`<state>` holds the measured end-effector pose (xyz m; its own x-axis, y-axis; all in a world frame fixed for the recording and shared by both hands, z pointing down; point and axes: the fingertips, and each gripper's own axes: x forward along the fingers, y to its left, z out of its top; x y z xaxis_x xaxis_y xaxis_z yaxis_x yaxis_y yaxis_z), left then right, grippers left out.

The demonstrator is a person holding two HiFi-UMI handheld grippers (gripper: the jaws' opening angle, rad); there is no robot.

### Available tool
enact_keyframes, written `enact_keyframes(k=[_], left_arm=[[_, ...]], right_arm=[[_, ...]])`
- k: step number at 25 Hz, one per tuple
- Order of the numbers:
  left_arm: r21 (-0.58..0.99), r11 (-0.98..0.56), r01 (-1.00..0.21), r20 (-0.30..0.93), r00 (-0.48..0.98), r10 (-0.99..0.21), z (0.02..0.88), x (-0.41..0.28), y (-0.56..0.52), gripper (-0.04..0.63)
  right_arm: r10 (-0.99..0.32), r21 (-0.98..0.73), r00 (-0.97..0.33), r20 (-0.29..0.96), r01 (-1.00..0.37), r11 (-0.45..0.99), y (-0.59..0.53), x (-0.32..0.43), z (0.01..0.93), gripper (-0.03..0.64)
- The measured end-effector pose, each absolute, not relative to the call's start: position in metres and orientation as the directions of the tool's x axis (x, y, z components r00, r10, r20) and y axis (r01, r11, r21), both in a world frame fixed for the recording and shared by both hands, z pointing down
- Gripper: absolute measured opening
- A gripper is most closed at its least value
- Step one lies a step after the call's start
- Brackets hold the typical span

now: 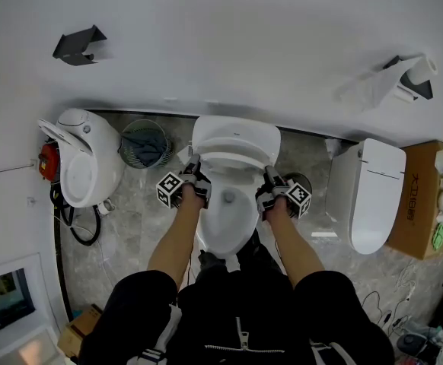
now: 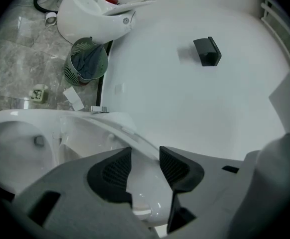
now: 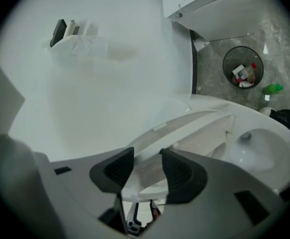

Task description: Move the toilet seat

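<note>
The white toilet seat [image 1: 234, 157] is tilted up over the bowl [image 1: 225, 219], its rear against the wall. My left gripper [image 1: 194, 176] holds the seat's left rim and my right gripper [image 1: 269, 182] holds its right rim. In the left gripper view the seat's glossy rim [image 2: 146, 185] fills the gap between the dark pads [image 2: 116, 169], with the bowl [image 2: 20, 148] below it. The right gripper view shows the seat's edge [image 3: 185, 128] running between the two pads [image 3: 177, 171], and the open bowl [image 3: 264, 153] lies to the right.
A second toilet [image 1: 84, 162] with its lid up and a green bin [image 1: 145, 144] stand to the left. To the right are a closed toilet [image 1: 374, 192], a small black bin [image 1: 301, 179] and a cardboard box [image 1: 419, 196]. A paper holder [image 1: 412, 78] hangs on the wall.
</note>
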<state>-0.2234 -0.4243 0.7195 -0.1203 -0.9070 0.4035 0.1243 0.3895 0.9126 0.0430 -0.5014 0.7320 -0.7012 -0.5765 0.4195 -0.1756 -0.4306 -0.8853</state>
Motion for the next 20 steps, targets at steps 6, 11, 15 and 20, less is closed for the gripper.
enact_keyframes(k=[6,11,15,20], left_arm=[[0.911,0.385,0.146,0.403,-0.118,-0.908,0.723,-0.229,-0.444,0.170],[0.925,0.372,0.074,0.379,-0.119,-0.918,0.713,-0.234,-0.446,0.053],[0.939,0.343,-0.011,0.340,-0.106,-0.934,0.694,-0.236,-0.438,0.055],[0.852,0.381,-0.360,0.397,-0.032,-0.917,0.670,-0.228,-0.398,0.005]], right_arm=[[-0.533,-0.896,-0.745,0.402,-0.201,-0.395,-0.519,0.034,0.730,0.184],[-0.429,-0.945,-0.843,0.325,-0.272,-0.181,-0.516,0.018,0.705,0.164],[-0.374,-0.938,-0.863,0.339,-0.338,-0.070,-0.507,0.015,0.690,0.162],[-0.368,-0.925,-0.862,0.348,-0.380,0.017,-0.482,0.014,0.673,0.143]])
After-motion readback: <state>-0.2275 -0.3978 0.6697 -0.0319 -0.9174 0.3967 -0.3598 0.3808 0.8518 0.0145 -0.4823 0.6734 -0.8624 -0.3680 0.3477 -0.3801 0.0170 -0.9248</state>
